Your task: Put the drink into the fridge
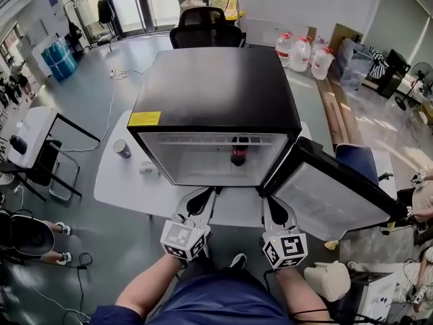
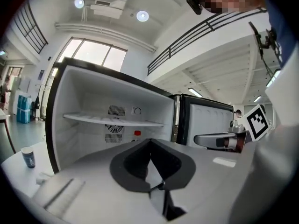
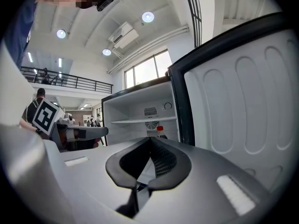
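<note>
Left tool (image 1: 206,195), right tool (image 1: 270,203) side by side, jaws together (both empty).

Paper cup (image 1: 122,148) on white table (image 1: 111,185), blk office chair (image 1: 206,27) behind, water jugs (image 1: 301,51) far R

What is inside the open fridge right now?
One dark drink bottle with a red cap stands on the fridge floor, under a bare white shelf. The floor's back corners are covered, so anything there cannot be seen.

Black fridge (image 1: 216,87) — white inside
Yellow label (image 1: 145,118); dark drink (image 1: 238,153), red cap (image 3: 160,128) — white table (image 1: 122,181), grey floor (image 1: 101,80).
</note>
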`<state>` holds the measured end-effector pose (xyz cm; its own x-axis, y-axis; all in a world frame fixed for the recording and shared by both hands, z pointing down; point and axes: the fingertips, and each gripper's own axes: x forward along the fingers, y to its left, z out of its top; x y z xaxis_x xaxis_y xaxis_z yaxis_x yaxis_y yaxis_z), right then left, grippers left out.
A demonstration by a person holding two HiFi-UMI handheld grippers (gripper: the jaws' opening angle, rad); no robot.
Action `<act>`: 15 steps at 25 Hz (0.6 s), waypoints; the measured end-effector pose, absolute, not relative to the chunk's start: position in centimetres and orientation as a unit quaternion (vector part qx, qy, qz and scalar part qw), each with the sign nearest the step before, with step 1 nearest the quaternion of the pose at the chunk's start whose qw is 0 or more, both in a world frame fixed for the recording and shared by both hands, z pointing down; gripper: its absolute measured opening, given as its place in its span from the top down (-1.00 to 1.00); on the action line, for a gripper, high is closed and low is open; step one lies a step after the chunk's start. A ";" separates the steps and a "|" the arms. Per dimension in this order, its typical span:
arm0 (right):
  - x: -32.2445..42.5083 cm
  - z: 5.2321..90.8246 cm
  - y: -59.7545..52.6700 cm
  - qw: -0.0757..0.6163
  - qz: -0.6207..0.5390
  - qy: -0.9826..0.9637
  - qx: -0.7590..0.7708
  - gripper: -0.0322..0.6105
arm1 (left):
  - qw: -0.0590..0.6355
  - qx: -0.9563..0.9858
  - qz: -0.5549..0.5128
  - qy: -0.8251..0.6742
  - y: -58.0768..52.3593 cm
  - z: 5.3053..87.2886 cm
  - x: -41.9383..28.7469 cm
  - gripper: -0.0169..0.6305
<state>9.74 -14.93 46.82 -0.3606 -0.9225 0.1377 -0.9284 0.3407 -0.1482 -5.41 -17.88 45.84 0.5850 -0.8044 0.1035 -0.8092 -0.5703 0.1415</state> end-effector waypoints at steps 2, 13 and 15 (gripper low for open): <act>9.5 46.3 -15.1 0.010 0.095 -0.818 0.567 0.88 | 0.088 0.887 0.009 -0.454 -17.9 45.6 -5.7 0.93; 7.7 43.8 -16.5 -0.006 0.069 -0.817 0.572 0.88 | 0.094 0.893 0.019 -0.439 -19.5 45.6 -6.9 0.93; 7.5 43.4 -16.7 -0.006 0.065 -0.819 0.571 0.88 | 0.091 0.892 0.014 -0.442 -19.9 45.3 -7.2 0.93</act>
<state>7.48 -16.71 43.41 -0.3489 -0.9350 0.0635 -0.9334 0.3406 -0.1130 -7.22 -19.85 45.26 0.6094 -0.7858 0.1058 -0.7909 -0.5932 0.1504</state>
